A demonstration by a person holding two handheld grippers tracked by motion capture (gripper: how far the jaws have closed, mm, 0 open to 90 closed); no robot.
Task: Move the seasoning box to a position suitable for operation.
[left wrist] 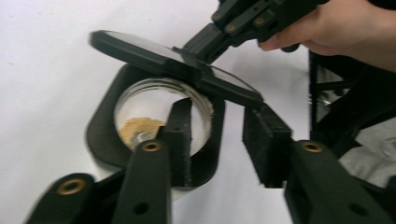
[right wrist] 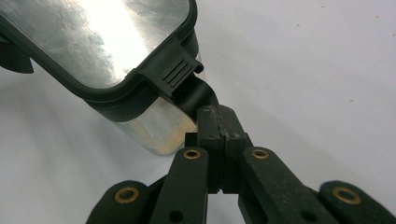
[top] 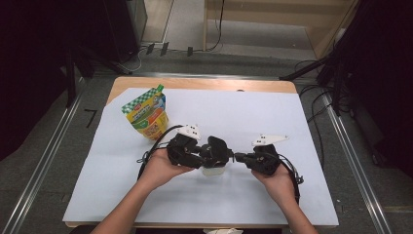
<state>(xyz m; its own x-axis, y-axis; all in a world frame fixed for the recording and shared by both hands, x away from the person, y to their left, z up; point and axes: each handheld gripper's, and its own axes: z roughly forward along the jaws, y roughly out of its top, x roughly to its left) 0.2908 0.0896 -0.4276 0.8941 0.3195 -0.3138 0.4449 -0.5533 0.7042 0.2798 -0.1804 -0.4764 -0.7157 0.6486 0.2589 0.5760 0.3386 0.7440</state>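
Note:
A small clear jar [left wrist: 154, 109] with a black collar holds a bit of tan powder [left wrist: 137, 128]; in the high view the jar [top: 213, 170] stands at mid-table. Its black-framed clear lid [left wrist: 173, 60] is tipped up off the opening. My right gripper [right wrist: 219, 126] is shut on the black tab at the lid's [right wrist: 107, 42] edge and comes in from the right [top: 238, 157]. My left gripper [left wrist: 219, 140] straddles the collar's side, one jaw over the opening and the other outside. A strip of white sheet shows between the outer pad [left wrist: 261, 140] and the collar.
A green and yellow stand-up pouch [top: 147, 114] stands at the back left of the white sheet [top: 243, 107]. The wooden table's far edge [top: 204, 83] is behind it. Cables and dark stands lie on the floor to the right and beyond.

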